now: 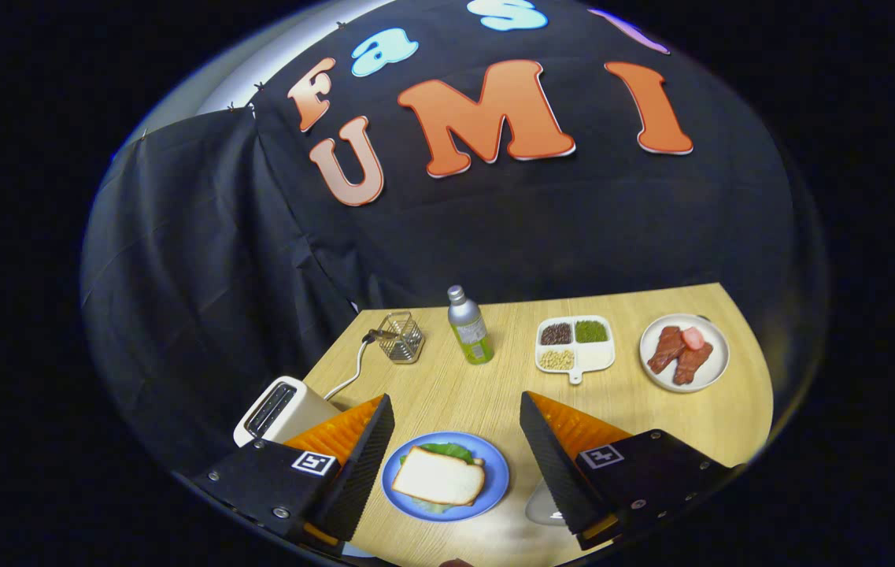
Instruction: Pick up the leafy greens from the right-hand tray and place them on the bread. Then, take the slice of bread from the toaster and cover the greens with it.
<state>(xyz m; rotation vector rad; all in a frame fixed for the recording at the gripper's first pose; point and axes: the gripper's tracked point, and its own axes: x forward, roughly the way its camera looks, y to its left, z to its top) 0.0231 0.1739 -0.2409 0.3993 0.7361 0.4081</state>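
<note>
Gripper view, table edges: I see the wooden table (652, 425) running out from under the claw to the black cloth wall at the back; its right rim curves round past the white plate, its left rim slants along the cloth beside the toaster.
Open room: I have a bare strip of wood straight ahead of the blue plate, up to the bottle, and more bare wood ahead of the right finger, short of the divided tray.
Claw: my claw (456, 413) is spread wide, gripping nothing, its two fingers standing either side of the blue plate.
Things around: a metal bottle with a green label (469, 325) stands upright well beyond the fingers, with a small wire basket (402, 336) to its left. A white divided tray (575, 344) of dark, green and pale grains sits right of the bottle, and further right a white plate (685, 352) carries reddish meat pieces.
In the way: the toaster (280, 409) sits just beyond my left finger, near the table's left rim, its cord trailing towards the basket. A pale dish (541, 504) shows partly behind my right finger; I cannot tell what it holds.
Task things: the blue plate (494, 472) lies between the fingers. On it the bread slice (439, 476) lies flat over the leafy greens (447, 450), whose green edge peeps out along the slice's far side.
</note>
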